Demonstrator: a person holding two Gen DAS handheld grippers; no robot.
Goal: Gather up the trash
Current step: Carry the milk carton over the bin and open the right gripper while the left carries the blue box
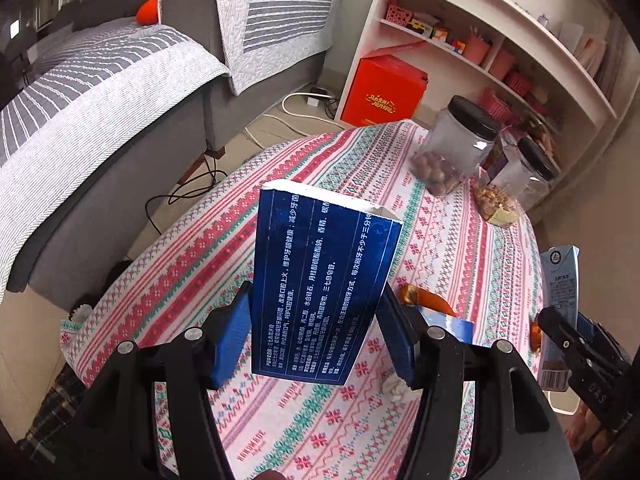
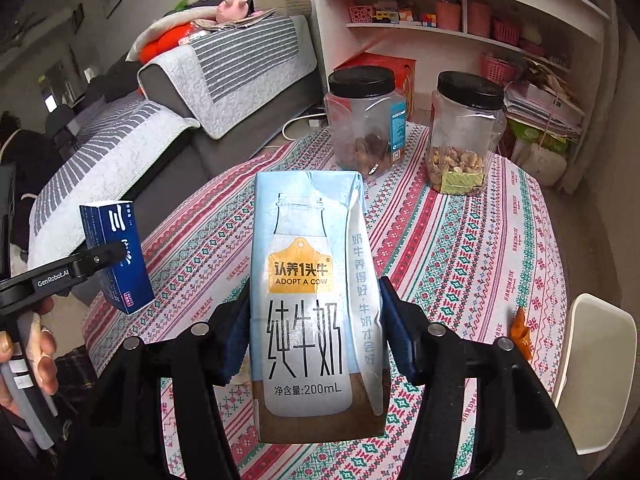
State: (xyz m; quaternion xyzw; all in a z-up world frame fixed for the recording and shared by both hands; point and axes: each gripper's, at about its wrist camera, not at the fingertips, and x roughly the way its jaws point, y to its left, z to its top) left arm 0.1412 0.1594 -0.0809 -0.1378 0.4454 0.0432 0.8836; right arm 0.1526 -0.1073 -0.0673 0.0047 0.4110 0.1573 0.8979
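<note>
A blue carton (image 1: 324, 288) is clamped upright in the left gripper (image 1: 316, 336), a milk carton (image 2: 316, 300) likewise in the right gripper (image 2: 316, 332), both lifted above the table (image 2: 460, 240). An orange wrapper (image 2: 521, 332), possibly torn, is left lying nearer the right gripper

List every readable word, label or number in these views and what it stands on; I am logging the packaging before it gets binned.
"认养1头牛", "ADOPT A COW", "纯牛奶", "净含量:200mL": front of the milk carton in the right gripper.
"GenRobot.AI": arm of the left gripper.
"DAS": right gripper's arm, left wrist view.
"HANDMADE": repeated on the tablecloth.
Blue box: white Chinese small print, too fine to quote reliably.
Red box: gold lettering, blurred.
Jar labels: unreadable.
</note>
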